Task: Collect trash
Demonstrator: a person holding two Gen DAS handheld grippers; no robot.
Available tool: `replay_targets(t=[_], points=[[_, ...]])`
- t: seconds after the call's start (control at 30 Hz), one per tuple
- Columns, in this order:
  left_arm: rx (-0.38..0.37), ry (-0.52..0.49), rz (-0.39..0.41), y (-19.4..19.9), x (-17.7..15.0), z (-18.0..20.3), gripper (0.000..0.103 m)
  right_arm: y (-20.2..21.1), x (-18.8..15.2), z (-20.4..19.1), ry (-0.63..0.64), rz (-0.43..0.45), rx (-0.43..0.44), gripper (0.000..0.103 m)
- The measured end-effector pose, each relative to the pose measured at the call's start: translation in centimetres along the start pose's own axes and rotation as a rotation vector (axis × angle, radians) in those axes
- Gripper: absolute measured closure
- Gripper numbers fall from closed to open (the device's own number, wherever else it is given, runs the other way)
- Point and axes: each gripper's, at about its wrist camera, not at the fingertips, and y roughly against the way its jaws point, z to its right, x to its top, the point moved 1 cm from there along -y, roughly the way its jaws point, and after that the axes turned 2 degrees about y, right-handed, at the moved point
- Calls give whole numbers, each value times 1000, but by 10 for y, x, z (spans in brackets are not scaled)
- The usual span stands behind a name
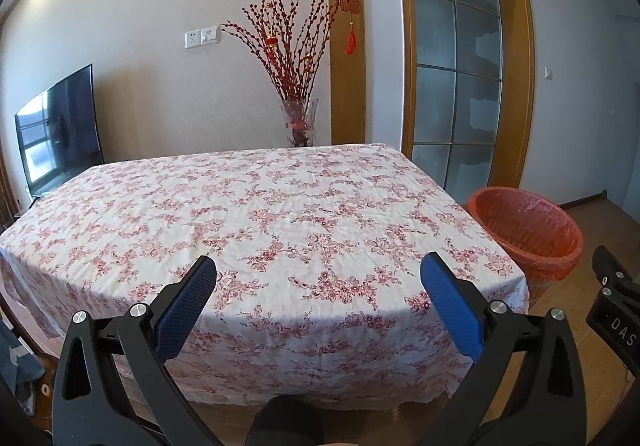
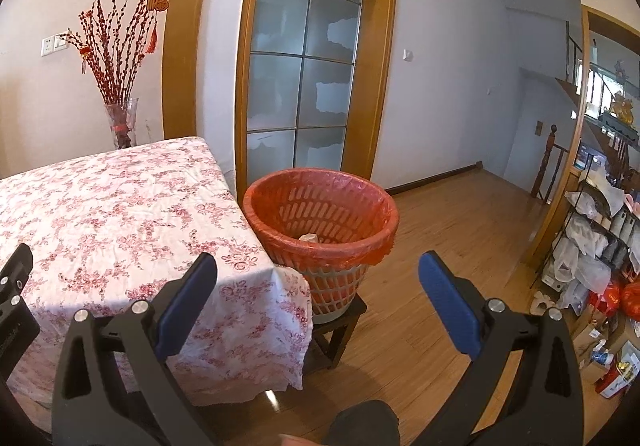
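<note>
A waste basket lined with an orange-red bag (image 2: 320,205) stands on a small dark stool to the right of the table. A pale scrap of trash (image 2: 309,237) lies inside it. The basket also shows in the left wrist view (image 1: 528,230). My left gripper (image 1: 318,266) is open and empty, held above the near edge of the table with the floral cloth (image 1: 256,213). My right gripper (image 2: 318,266) is open and empty, held in front of the basket and above the table's right corner (image 2: 280,274).
A glass vase of red branches (image 1: 298,121) stands behind the table. A television (image 1: 60,129) is at the back left. A glazed door (image 2: 304,65) is behind the basket. Cluttered shelves and bags (image 2: 592,254) fill the right side over the wooden floor (image 2: 440,246).
</note>
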Motion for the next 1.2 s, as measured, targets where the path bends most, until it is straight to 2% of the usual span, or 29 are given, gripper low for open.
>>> replay_targets(t=[1.2], points=[[-4, 19, -1, 6, 1, 0, 3, 3, 1, 4, -7, 2, 8, 4]])
